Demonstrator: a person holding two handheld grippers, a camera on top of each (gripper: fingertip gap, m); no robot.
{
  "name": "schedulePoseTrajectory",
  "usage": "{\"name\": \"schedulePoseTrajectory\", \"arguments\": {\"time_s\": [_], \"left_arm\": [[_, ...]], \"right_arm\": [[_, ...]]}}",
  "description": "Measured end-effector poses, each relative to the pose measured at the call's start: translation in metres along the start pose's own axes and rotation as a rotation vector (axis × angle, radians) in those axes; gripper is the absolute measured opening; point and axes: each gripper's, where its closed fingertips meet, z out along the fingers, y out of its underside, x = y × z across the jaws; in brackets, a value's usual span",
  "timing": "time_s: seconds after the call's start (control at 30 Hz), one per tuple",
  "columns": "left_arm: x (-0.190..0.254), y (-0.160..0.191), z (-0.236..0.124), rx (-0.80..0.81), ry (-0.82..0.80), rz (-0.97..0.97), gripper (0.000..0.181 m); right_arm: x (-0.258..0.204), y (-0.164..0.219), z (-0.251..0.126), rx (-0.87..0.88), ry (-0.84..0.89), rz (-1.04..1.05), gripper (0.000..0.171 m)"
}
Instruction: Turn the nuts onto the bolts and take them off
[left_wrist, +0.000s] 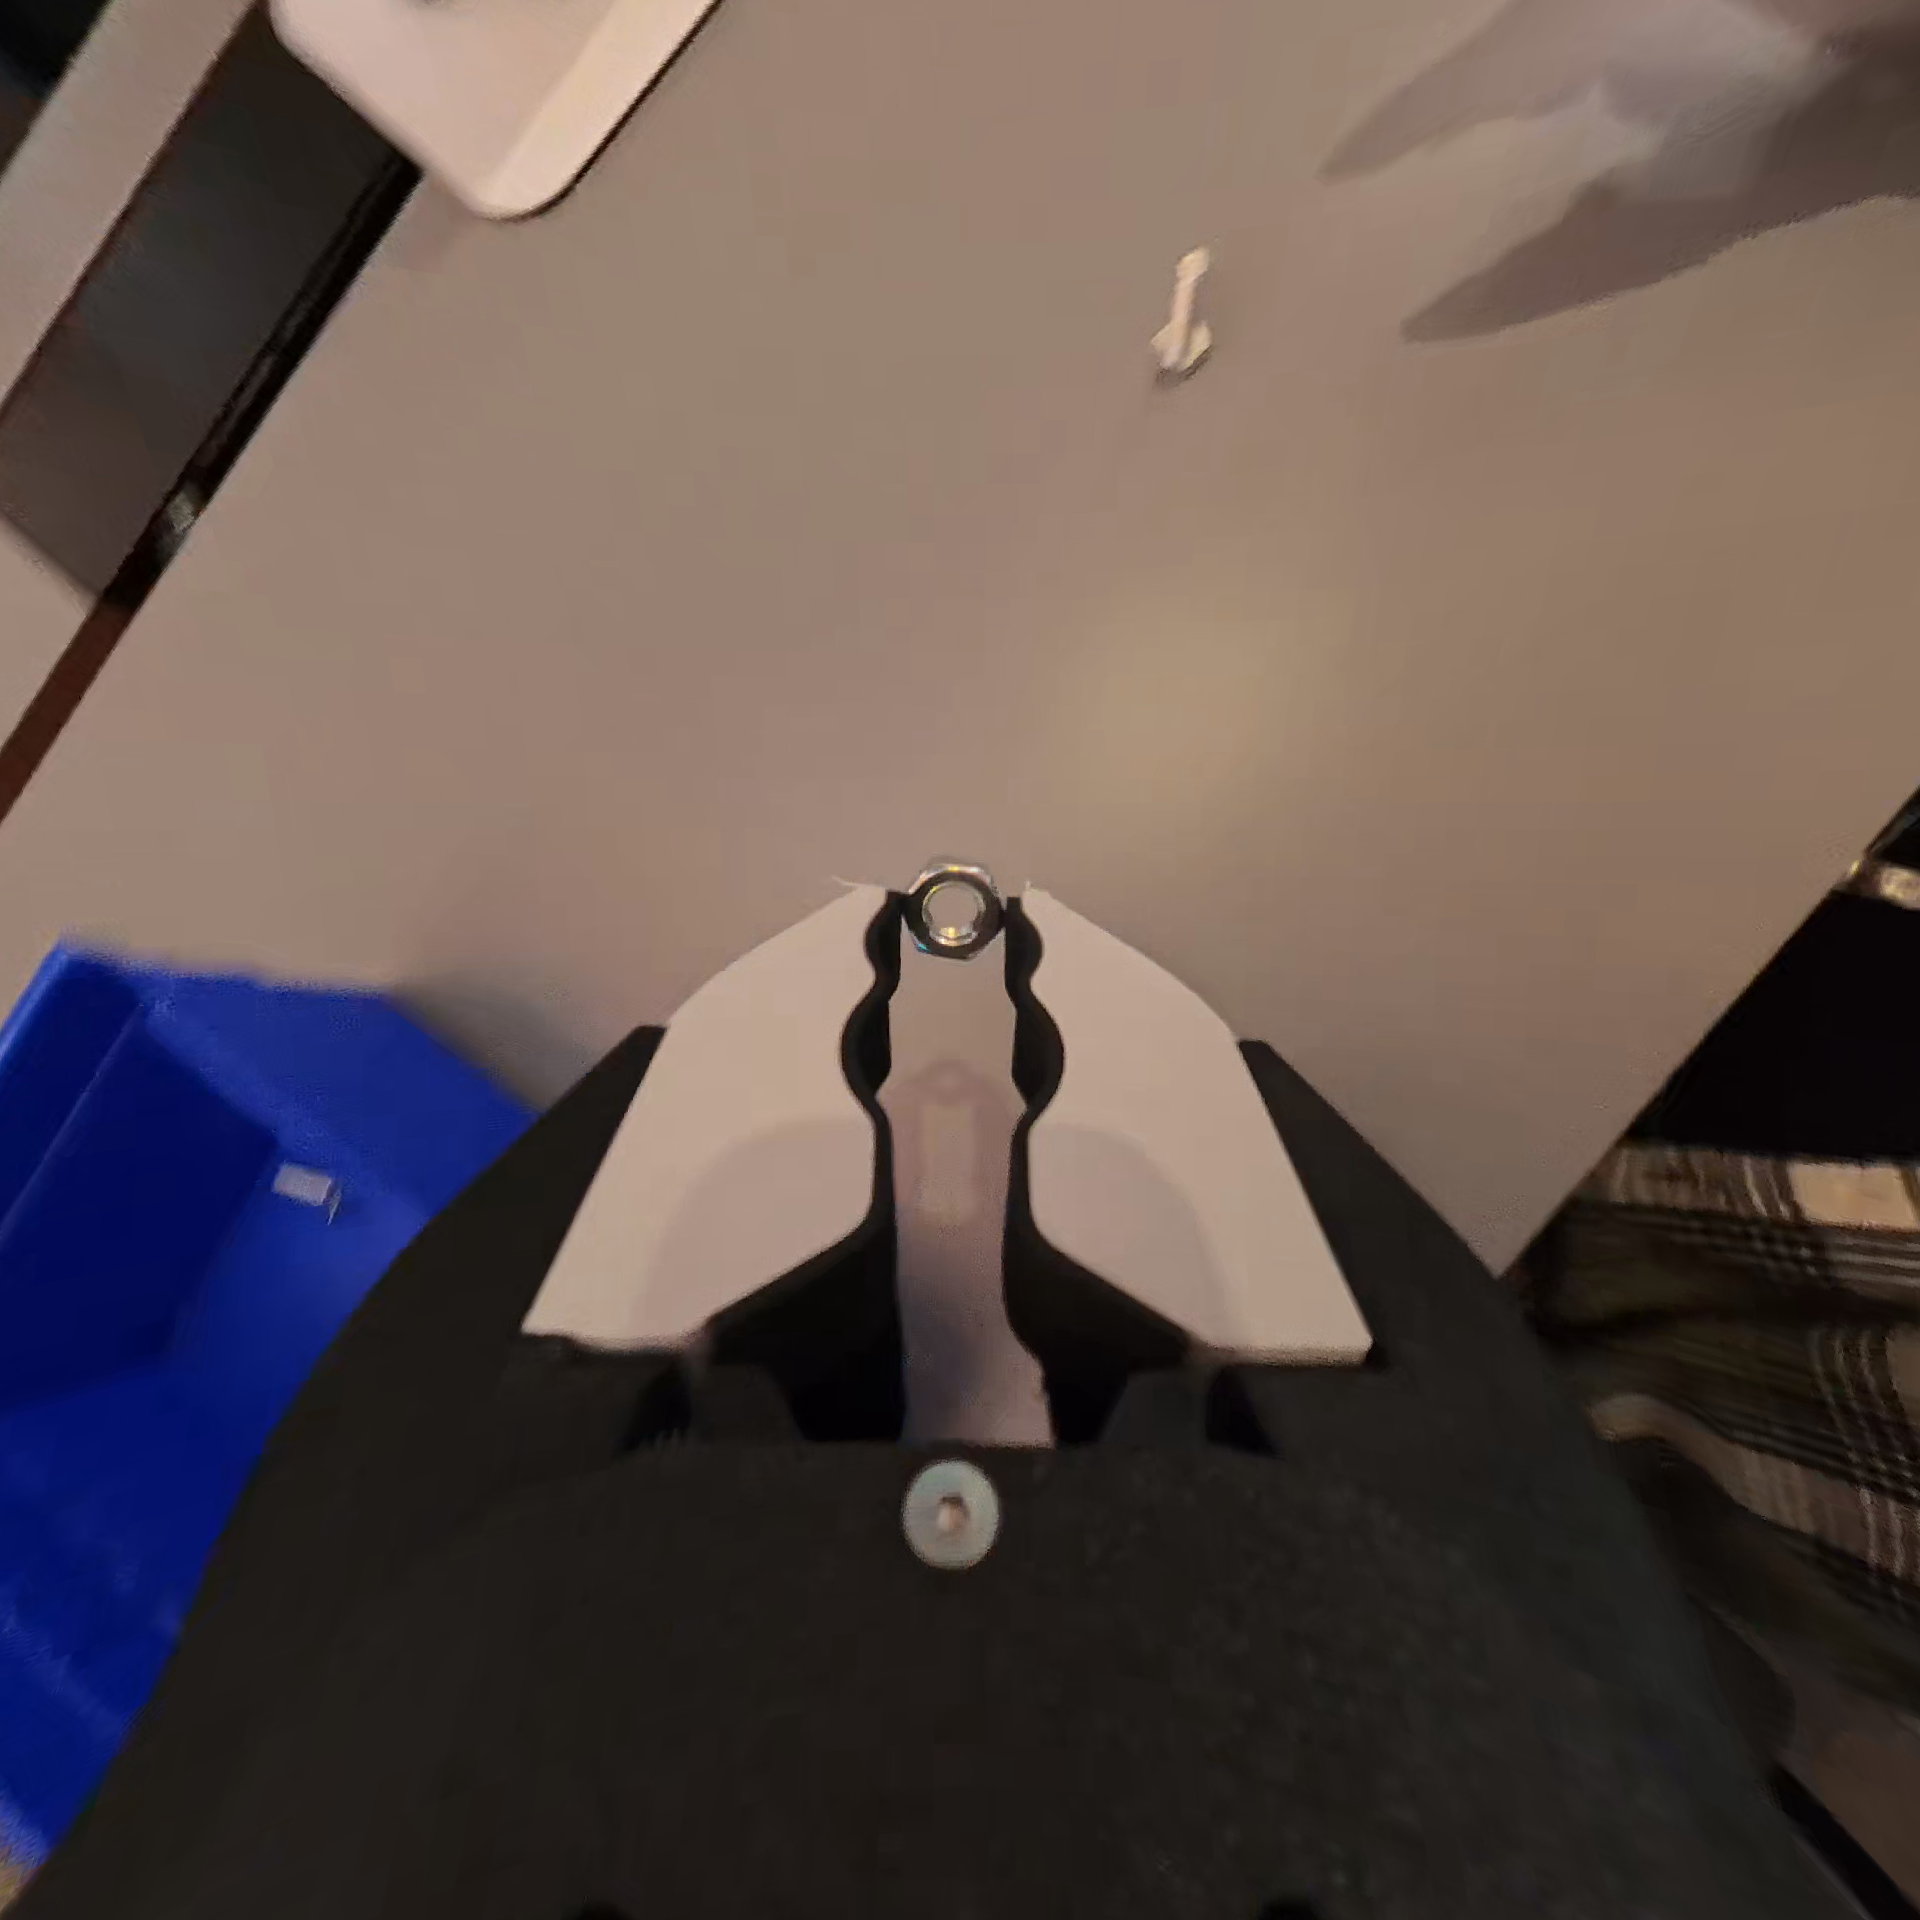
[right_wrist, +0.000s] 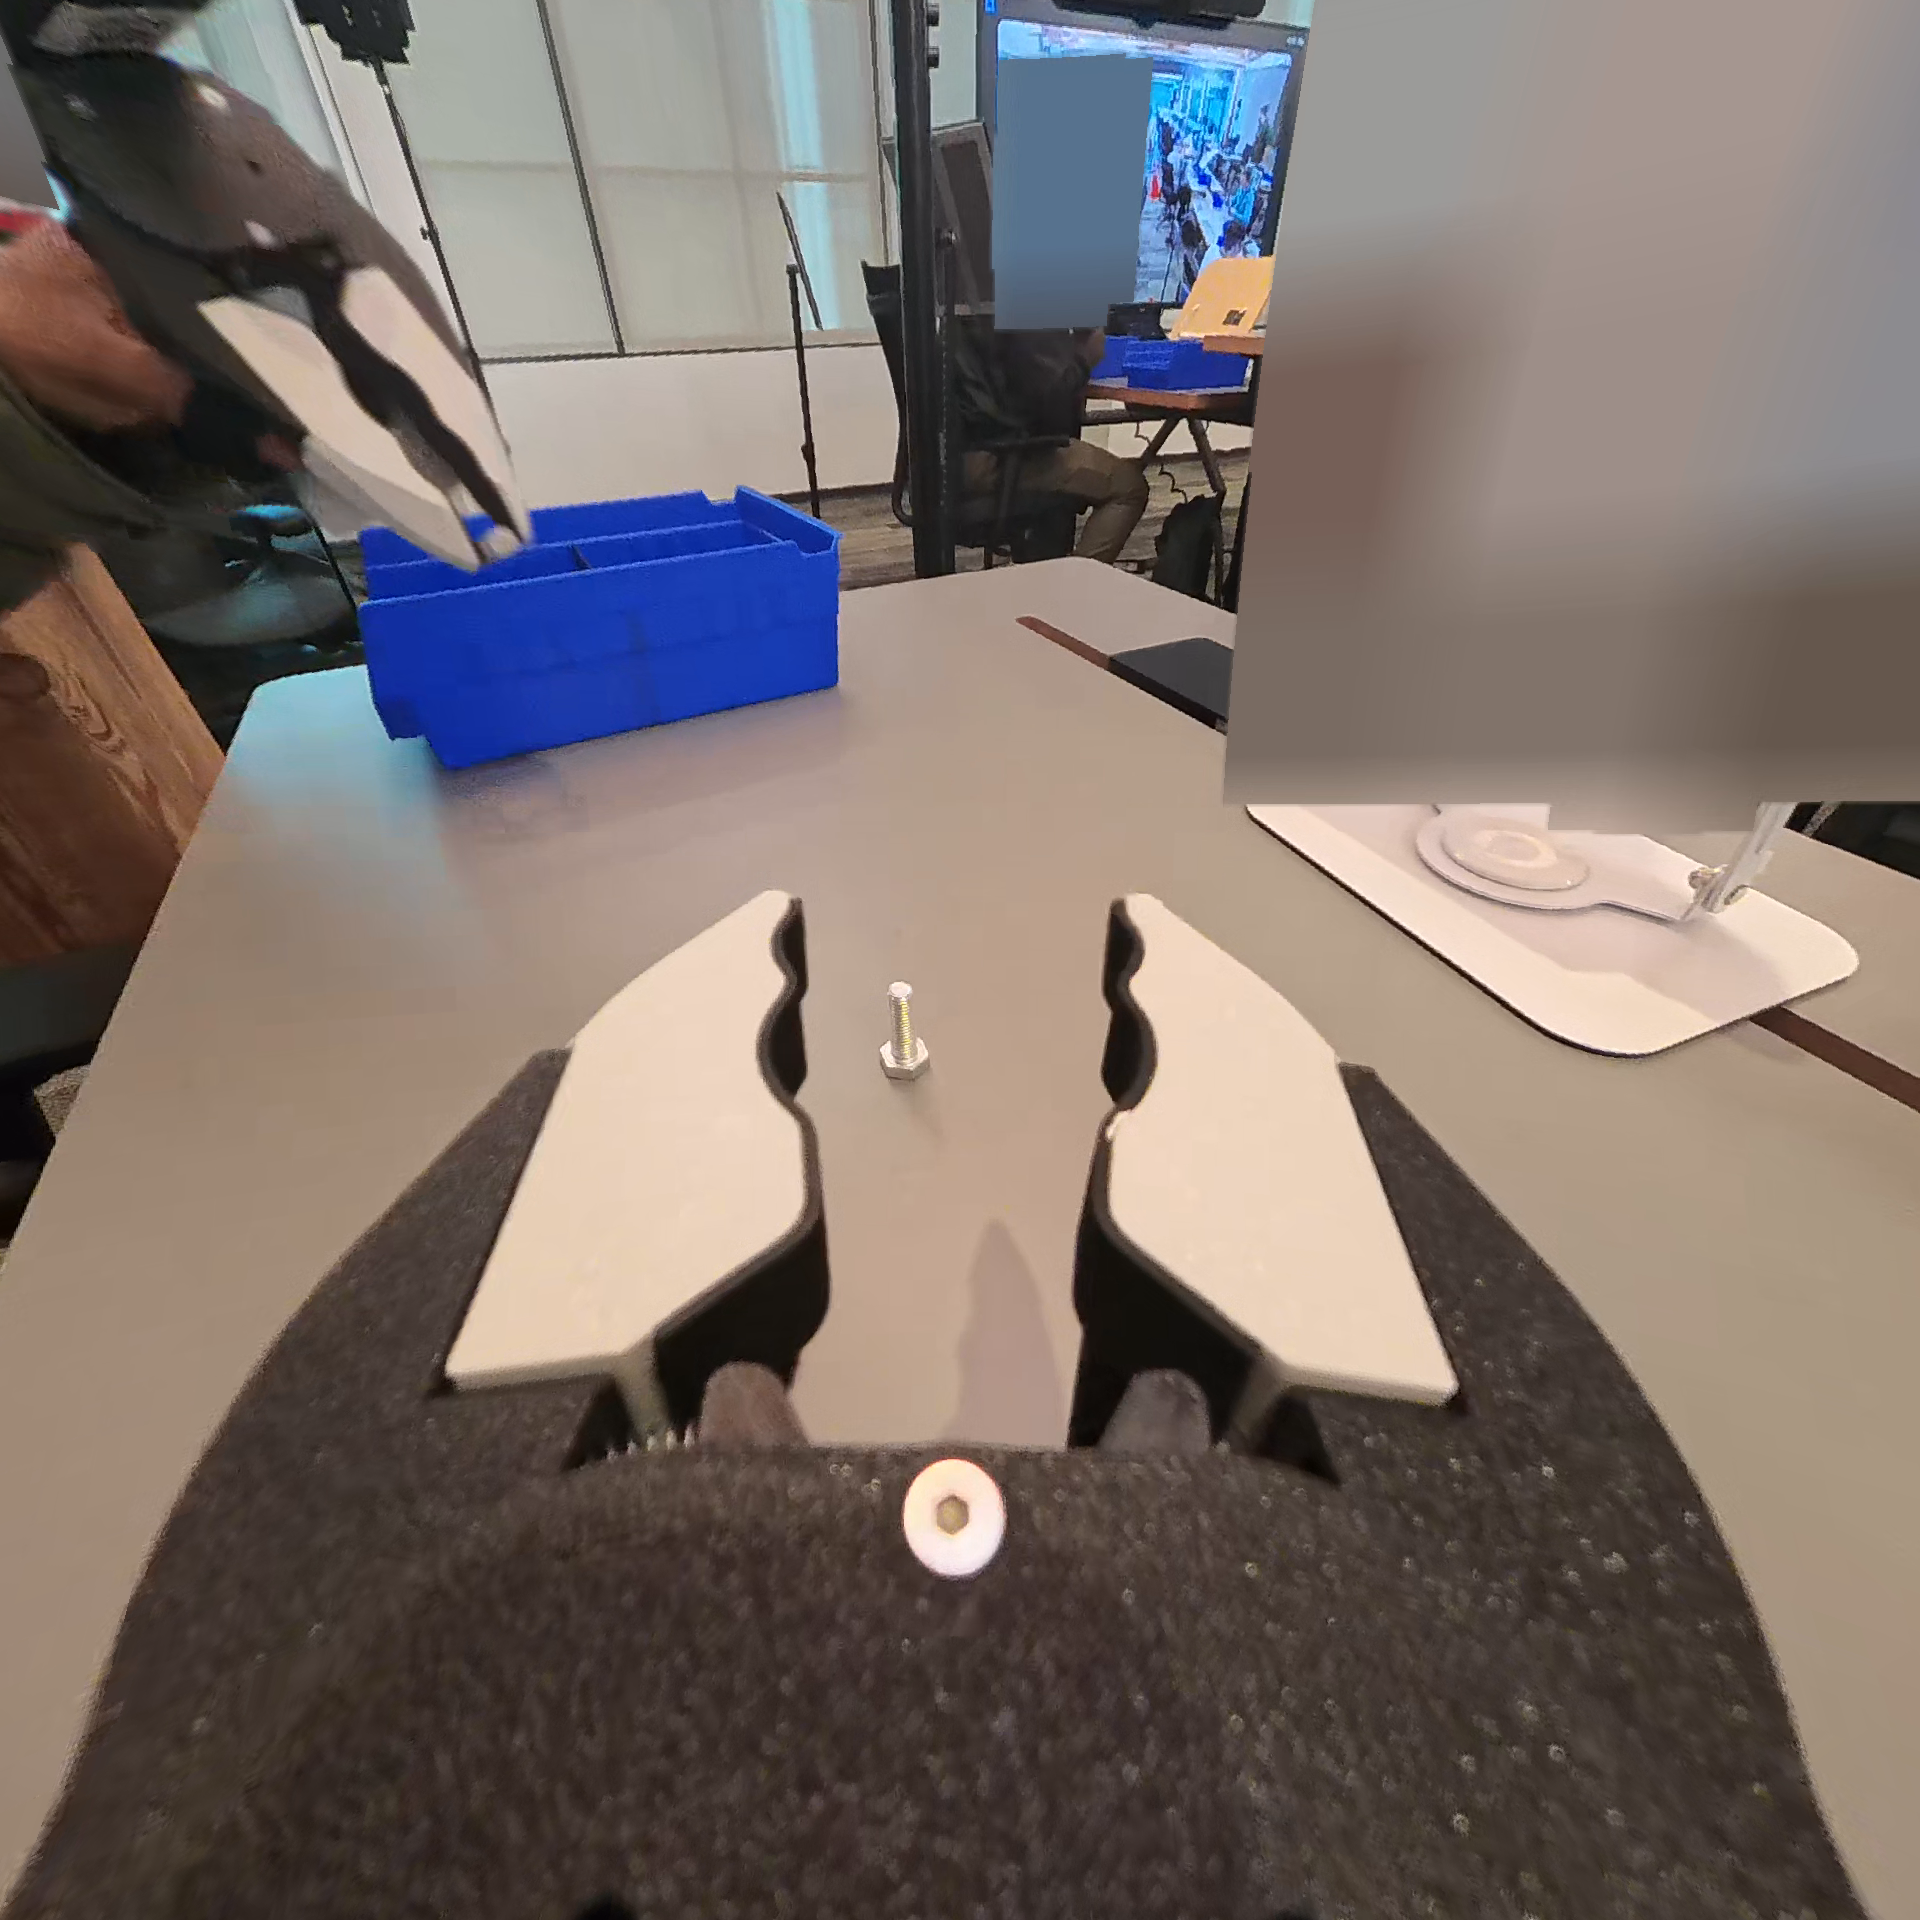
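A bolt (right_wrist: 902, 1034) stood head-down on the surface (right_wrist: 623, 883), between the spread fingers of the right claw (right_wrist: 956, 997). Behind it to the left sat a compartmented bin (right_wrist: 613, 634), with the left claw (right_wrist: 488, 535) above the bin's left end, pinching a nut (left_wrist: 953, 923). A monitor base (right_wrist: 1558, 935) lay to the bolt's right.
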Motion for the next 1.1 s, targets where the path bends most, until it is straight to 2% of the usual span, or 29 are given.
{"name": "schedulePoseTrajectory", "arguments": {"time_s": [0.2,0.37,0.67,1.1], "left_arm": [[0.049,-0.042,0.106,-0.074,0.175,0.155,0.019],[0.083,-0.055,0.158,-0.118,0.287,0.258,0.019],[0.114,-0.071,0.199,-0.107,0.387,0.329,0.019],[0.116,-0.074,0.211,-0.084,0.423,0.311,0.019]], "right_arm": [[0.004,0.006,0.001,-0.016,0.004,0.001,0.053],[0.003,0.008,0.003,-0.028,-0.002,0.001,0.054],[0.007,0.017,0.005,-0.064,0.007,0.008,0.054],[0.008,0.025,0.009,-0.097,0.003,0.016,0.055]]}}
